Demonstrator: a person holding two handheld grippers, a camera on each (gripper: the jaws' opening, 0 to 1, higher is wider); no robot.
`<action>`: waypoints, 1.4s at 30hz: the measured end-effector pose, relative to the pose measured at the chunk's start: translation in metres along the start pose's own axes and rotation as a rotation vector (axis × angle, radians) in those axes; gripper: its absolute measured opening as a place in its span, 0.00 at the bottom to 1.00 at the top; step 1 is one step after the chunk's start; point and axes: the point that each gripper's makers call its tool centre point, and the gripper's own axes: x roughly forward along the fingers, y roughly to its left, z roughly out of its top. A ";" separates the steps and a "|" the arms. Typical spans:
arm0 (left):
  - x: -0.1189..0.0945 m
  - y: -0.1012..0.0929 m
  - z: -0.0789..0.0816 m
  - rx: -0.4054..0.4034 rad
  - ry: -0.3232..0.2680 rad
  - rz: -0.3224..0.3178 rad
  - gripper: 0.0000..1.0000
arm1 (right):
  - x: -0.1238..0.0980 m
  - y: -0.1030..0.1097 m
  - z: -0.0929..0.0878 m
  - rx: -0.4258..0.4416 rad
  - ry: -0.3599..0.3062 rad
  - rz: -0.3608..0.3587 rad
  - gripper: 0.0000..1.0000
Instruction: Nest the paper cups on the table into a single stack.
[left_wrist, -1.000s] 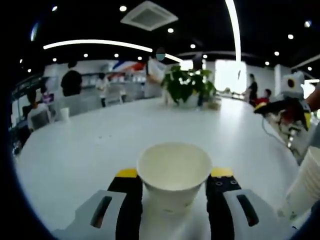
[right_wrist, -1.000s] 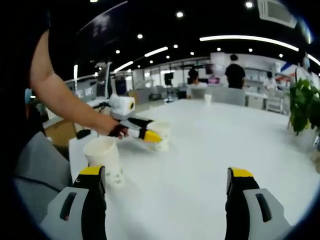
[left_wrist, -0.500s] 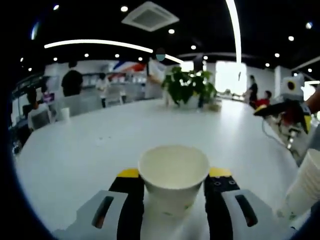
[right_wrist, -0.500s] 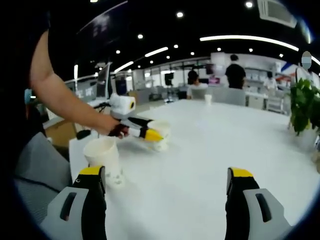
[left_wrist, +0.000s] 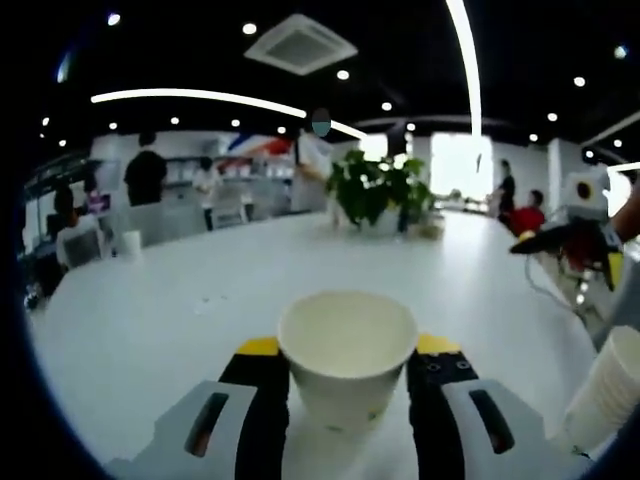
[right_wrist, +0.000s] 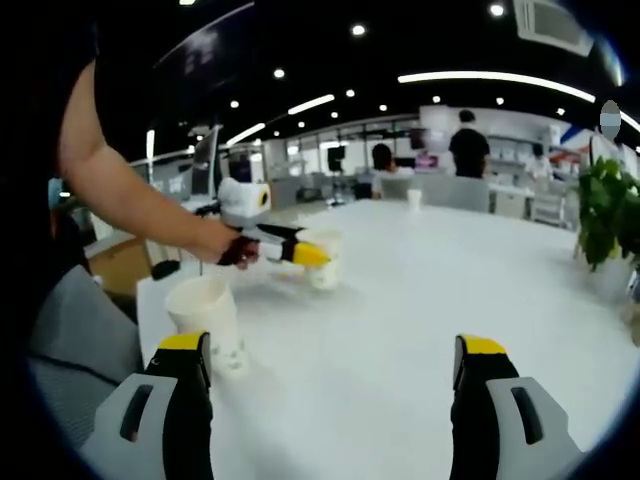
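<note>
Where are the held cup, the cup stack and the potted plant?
held cup (left_wrist: 347, 345): left gripper view, inner wall.
cup stack (right_wrist: 208, 318): right gripper view, side wall.
potted plant (left_wrist: 372, 188): left gripper view, leaves.

The paper cup (left_wrist: 347, 355) in the lower middle of the left gripper view is of matt, off-white paper with a smooth inside and a rolled rim. The left tongs (left_wrist: 347, 385) beside it look like grey plastic with black, matt inner faces and yellow tips. The bench (left_wrist: 200, 300) has a white, smooth and slightly glossy top that reflects the ceiling lights softly. At the lower right edge, the stack of cups (left_wrist: 605, 390) shows the same matt paper. In the right gripper view, the right tongs (right_wrist: 330, 400) have the same grey plastic, and the cup at the lower left (right_wrist: 205, 320) is matt paper too.
</note>
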 end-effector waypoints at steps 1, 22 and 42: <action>0.000 0.000 0.004 0.001 -0.005 -0.002 0.44 | 0.000 0.000 0.001 -0.001 -0.001 -0.001 1.00; -0.004 0.014 0.074 -0.049 -0.096 -0.016 0.44 | 0.010 0.005 0.014 -0.010 -0.004 0.005 1.00; -0.020 0.003 0.107 -0.014 -0.111 -0.041 0.44 | 0.000 0.022 0.015 -0.027 -0.016 0.015 1.00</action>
